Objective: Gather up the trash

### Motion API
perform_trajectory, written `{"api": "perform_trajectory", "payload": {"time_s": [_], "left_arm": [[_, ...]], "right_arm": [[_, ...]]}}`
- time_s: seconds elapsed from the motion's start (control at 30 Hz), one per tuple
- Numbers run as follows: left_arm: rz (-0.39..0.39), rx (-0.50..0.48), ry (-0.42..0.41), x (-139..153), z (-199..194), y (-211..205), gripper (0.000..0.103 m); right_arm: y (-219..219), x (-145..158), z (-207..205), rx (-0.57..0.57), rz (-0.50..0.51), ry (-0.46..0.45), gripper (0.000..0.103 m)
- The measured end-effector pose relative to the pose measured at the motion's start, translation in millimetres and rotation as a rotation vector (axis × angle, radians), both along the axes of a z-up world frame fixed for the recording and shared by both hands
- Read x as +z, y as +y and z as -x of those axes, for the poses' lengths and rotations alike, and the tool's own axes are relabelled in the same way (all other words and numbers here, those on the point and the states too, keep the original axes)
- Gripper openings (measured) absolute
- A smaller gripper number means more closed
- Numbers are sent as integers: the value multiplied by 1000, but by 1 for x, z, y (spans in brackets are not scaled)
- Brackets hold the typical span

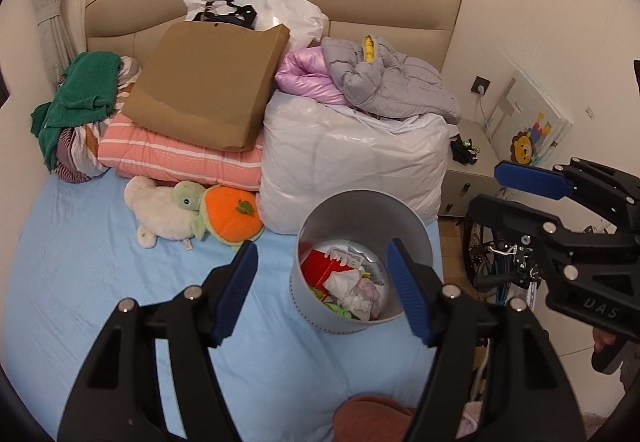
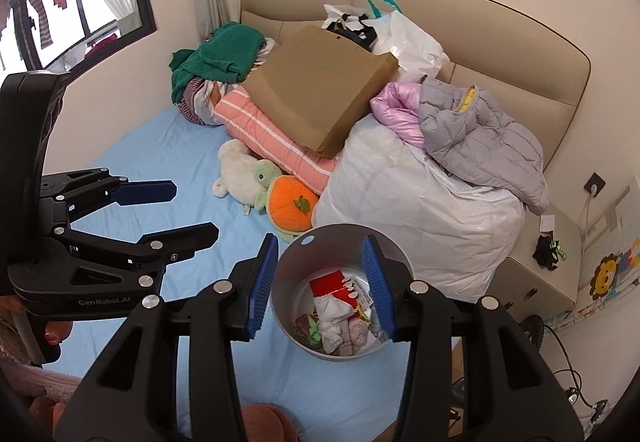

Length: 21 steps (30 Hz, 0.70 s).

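Grey bin sits near bed edge; both hand-held grippers released, empty.

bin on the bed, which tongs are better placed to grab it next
Right, probably. The right tongs are open with the bin framed between their fingers, while the left tongs sit left of it, over the sheet. Both are empty.

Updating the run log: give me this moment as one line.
left tool: open, empty | right tool: open, empty | bin: upright on bed, holds crumpled paper, red packaging
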<state>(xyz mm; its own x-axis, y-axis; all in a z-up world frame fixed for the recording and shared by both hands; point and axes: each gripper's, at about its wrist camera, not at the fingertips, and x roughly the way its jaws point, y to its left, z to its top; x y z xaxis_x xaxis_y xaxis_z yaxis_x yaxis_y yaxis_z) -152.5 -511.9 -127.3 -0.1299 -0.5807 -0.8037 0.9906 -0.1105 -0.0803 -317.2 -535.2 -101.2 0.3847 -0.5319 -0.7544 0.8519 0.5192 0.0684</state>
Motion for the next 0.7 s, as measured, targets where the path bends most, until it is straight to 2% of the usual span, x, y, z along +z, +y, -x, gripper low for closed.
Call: {"api": "perform_trajectory", "payload": {"time_s": [0.17,0.27,0.53,0.6,0.7], "left_arm": [[2,144,-24,10,-45,36,70],[-3,256,-61,15,-75,63,72],[-29,561,-97,31,-150,157,72],[-38,640,-104,35,-165,184,74],[-48,756,-113,42,-184,225,75]], "right_arm": [[18,9,-44,128,2,-9,43],[34,13,-77,217,4,-14,59],[94,24,-173,512,-8,-42,63],[112,28,-195,581,-10,-46,68],[136,33,-223,670,-21,-49,70]]}}
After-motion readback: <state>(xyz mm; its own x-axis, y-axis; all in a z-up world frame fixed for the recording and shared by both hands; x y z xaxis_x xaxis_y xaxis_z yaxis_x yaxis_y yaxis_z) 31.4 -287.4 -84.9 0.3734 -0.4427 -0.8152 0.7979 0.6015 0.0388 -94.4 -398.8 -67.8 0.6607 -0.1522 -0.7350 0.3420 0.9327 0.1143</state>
